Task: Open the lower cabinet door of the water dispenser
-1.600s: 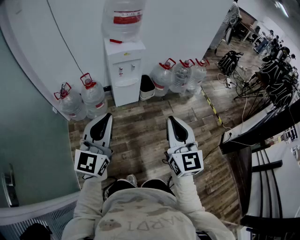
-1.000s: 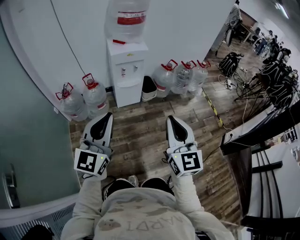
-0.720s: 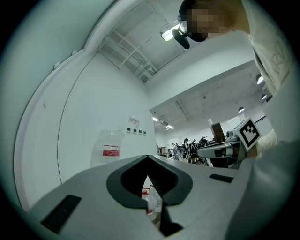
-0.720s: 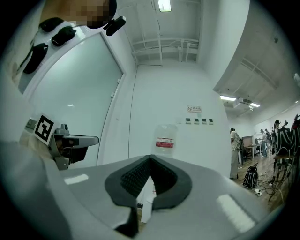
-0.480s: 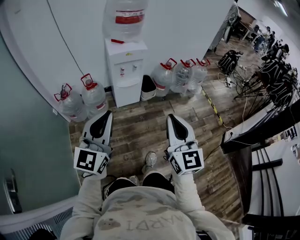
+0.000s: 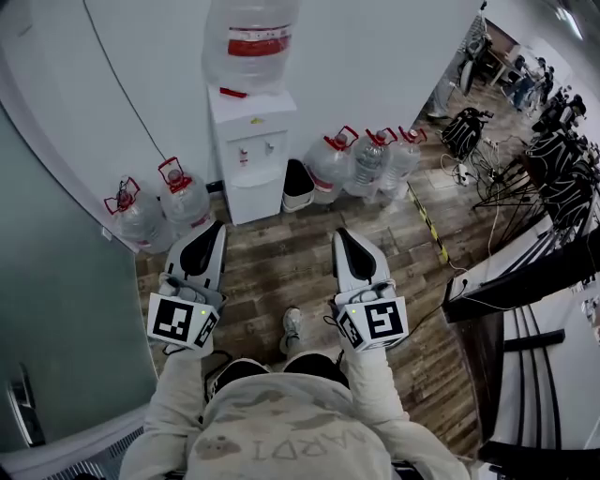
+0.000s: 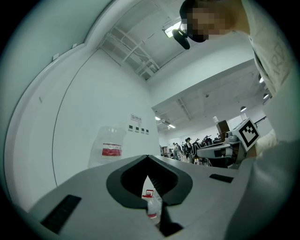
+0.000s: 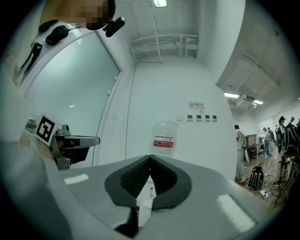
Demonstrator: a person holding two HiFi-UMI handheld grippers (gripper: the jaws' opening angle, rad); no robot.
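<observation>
The white box-shaped water dispenser (image 6: 251,150) stands against the wall with its lower cabinet door (image 6: 255,199) shut. Red-handled clear water jugs (image 6: 183,201) and a dark bin (image 6: 298,185) flank it. The left hand-held gripper (image 6: 216,229) and right hand-held gripper (image 6: 342,234), jaws pressed together, hover well short above the wooden floor (image 6: 281,267)

wall (image 6: 375,56) white | floor (image 6: 281,272) dk wood planks | partition (image 6: 56,281) teal, L | desks (image 6: 525,277) R | ceiling lights (image 8: 159,3) on
</observation>
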